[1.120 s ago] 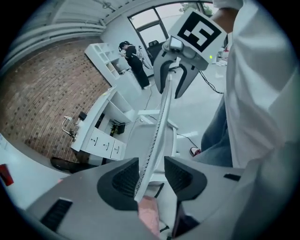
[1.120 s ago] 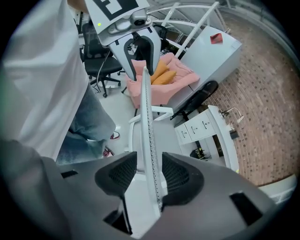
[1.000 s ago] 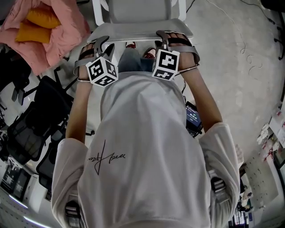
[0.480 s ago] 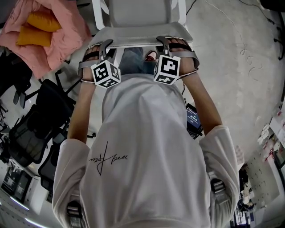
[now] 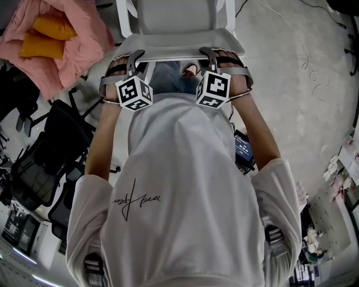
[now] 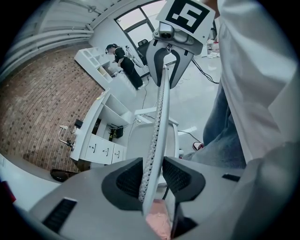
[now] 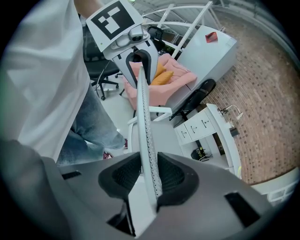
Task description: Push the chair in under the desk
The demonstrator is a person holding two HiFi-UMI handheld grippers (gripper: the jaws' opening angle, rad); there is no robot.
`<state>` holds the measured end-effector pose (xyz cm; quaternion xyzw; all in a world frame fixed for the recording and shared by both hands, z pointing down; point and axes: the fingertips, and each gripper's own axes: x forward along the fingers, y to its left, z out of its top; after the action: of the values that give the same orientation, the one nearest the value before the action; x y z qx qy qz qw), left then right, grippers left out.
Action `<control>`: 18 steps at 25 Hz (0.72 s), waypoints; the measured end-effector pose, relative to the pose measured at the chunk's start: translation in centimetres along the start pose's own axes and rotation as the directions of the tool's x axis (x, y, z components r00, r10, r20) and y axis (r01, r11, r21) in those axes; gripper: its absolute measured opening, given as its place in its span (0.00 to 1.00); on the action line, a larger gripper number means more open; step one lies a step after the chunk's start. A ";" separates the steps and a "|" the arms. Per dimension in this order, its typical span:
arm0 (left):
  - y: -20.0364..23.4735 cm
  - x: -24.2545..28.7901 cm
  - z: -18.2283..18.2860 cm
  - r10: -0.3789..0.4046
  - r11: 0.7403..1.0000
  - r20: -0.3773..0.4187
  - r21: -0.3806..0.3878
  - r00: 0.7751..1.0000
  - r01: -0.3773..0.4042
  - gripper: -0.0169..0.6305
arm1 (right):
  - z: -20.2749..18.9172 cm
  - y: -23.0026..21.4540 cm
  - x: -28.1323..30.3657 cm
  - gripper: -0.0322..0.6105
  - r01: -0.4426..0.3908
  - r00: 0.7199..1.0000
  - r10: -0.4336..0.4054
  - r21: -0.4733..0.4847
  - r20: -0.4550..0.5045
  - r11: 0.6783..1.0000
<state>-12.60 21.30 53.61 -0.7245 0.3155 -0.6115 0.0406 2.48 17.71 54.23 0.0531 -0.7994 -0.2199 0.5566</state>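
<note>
I have both grippers up on the top edge of the white chair back (image 5: 179,46), right in front of me. The left gripper (image 6: 152,176) has its jaws closing, with the thin mesh edge between the pads and touching them. The right gripper (image 7: 143,177) has its jaws squeezed on the same edge, further along. The chair seat (image 5: 174,14) is past the grippers, out on the grey floor (image 5: 291,67). A pink blanket (image 5: 78,39) lies off to my left
</note>
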 end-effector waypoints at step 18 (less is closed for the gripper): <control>2.1 1.9 2.7 -0.004 0.998 0.043 0.070 0.999 0.001 0.20 | -2.5 -3.3 0.7 0.25 0.027 0.998 -0.024 0.049 -0.063 0.998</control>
<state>-10.94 17.77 53.65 -0.7360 0.2923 -0.6064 0.0720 3.98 13.77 54.22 0.0840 -0.7860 -0.2054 0.5770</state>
